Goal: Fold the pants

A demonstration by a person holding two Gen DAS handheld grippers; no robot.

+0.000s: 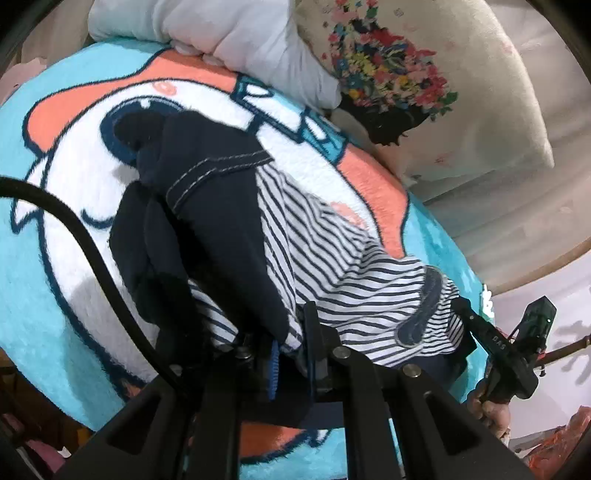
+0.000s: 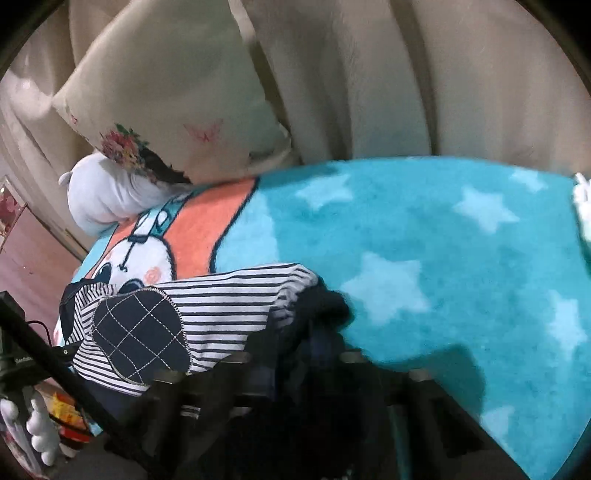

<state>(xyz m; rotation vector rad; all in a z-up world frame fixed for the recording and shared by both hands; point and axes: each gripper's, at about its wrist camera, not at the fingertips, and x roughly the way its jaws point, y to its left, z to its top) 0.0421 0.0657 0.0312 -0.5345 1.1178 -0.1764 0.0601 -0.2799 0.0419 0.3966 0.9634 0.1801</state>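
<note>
The pants (image 1: pixel 229 206) are navy with blue-and-white stripes and lie bunched on a turquoise cartoon blanket (image 1: pixel 55 295). My left gripper (image 1: pixel 284 347) is shut on the near edge of the cloth, navy and striped folds pinched between its fingers. In the right wrist view the pants (image 2: pixel 221 306) show a quilted navy knee patch (image 2: pixel 140 332). My right gripper (image 2: pixel 306 354) is blurred and dark, with navy cloth bunched between its fingers, which look shut on it. The right gripper's body (image 1: pixel 495 350), with a hand below it, sits at the striped end of the pants.
A cream floral pillow (image 1: pixel 480 92) and a white cushion (image 1: pixel 221 33) lie at the blanket's far side. A black cable (image 1: pixel 74 229) crosses the left wrist view. The star-patterned part of the blanket (image 2: pixel 443 258) stretches to the right. Clutter lies low at the left (image 2: pixel 44 424).
</note>
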